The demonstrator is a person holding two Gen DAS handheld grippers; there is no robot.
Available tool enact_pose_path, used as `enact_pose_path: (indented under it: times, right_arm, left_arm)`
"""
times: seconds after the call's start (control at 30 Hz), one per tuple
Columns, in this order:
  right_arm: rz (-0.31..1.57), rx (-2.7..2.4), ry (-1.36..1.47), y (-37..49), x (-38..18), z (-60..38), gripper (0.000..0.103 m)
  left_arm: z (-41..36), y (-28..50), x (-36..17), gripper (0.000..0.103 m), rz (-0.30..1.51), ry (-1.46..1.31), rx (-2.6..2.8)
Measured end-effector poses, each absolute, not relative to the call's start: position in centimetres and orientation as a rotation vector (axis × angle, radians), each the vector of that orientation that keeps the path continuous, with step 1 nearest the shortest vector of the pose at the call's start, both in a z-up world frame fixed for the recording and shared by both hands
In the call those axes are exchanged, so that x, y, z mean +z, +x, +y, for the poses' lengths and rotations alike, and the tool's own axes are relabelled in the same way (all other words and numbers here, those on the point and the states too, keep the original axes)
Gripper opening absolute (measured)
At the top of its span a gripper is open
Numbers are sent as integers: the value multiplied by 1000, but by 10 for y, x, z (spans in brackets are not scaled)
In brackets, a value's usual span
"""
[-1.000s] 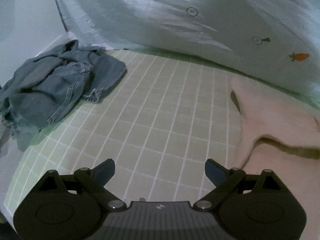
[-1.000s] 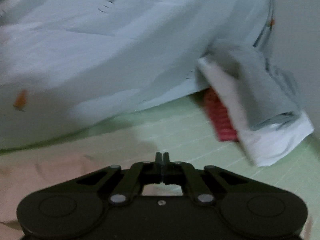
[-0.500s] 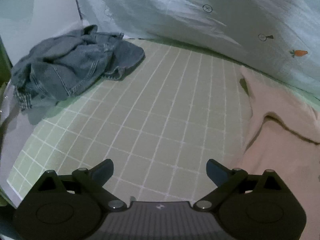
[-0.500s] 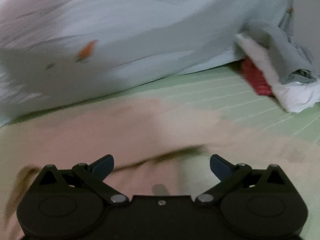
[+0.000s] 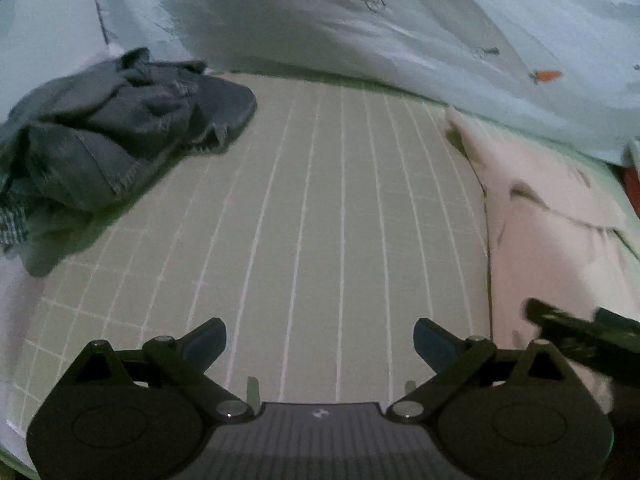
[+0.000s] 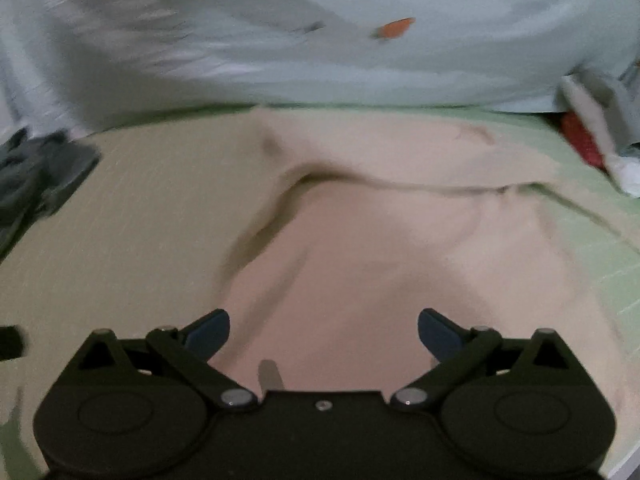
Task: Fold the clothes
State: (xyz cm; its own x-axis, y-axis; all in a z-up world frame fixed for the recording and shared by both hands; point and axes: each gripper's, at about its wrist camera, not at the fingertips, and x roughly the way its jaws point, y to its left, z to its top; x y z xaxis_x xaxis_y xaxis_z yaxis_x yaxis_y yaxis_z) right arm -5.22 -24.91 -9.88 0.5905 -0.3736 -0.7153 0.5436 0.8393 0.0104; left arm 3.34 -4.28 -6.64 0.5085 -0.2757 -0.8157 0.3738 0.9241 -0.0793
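The right gripper (image 6: 323, 330), jaws spread and empty, hovers over the pink garment (image 6: 400, 248) lying loosely spread on the green gridded sheet (image 5: 320, 208), while the left gripper (image 5: 319, 339), likewise spread, faces bare sheet; next, both likely must grasp garment edges to begin folding.

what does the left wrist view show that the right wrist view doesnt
Only the left wrist view: the open left gripper over bare grid-lined green sheet, and a checked cloth under the denim.

Only the right wrist view: the open right gripper directly over the pink garment, and the white and grey items of the folded stack.

Both: the denim pile, the pink garment, the carrot-print quilt, a red item.
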Motion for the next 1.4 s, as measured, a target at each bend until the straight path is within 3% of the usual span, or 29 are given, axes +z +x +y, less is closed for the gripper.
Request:
enact_pose_path:
  times: [0.1,0.17,0.33,0.4,0.47,0.53,0.9,1.3,1.4]
  right_arm:
    - [808,-510,205,-49,-105,-226,91]
    - [842,-500,187,-48,-111,-214,77]
    - [850,-467,213,-50,-115,-212,59]
    - [841,-446,197,-52,-114,-207,46]
    - [834,-410,183,-55,-112,-204,13]
    - [824,-381,203,-58,-109,-206,3]
    - [589,-469,437,-127,-45,-275,2]
    - [807,-586,367,-144,-115,-333,8]
    - [837,-537,348,-142,-112,-340,22]
  left_arm:
    - [-35,30,-72,99,989,109,-413]
    - [-30,26,-74,99,999,103,-426]
    - [-20,18,-74,99,991,118,-448]
    - [-17,17,-74,99,992,110,-440]
    - [-15,18,-74,99,993,93,-434]
    - [-16,21,-71,99,988,85,-439]
    - [-49,18,-64,99,961,110,-518]
    - [-87,13,-57,99,935,151,-494]
    - [-102,17,-55,99,946,129,-456]
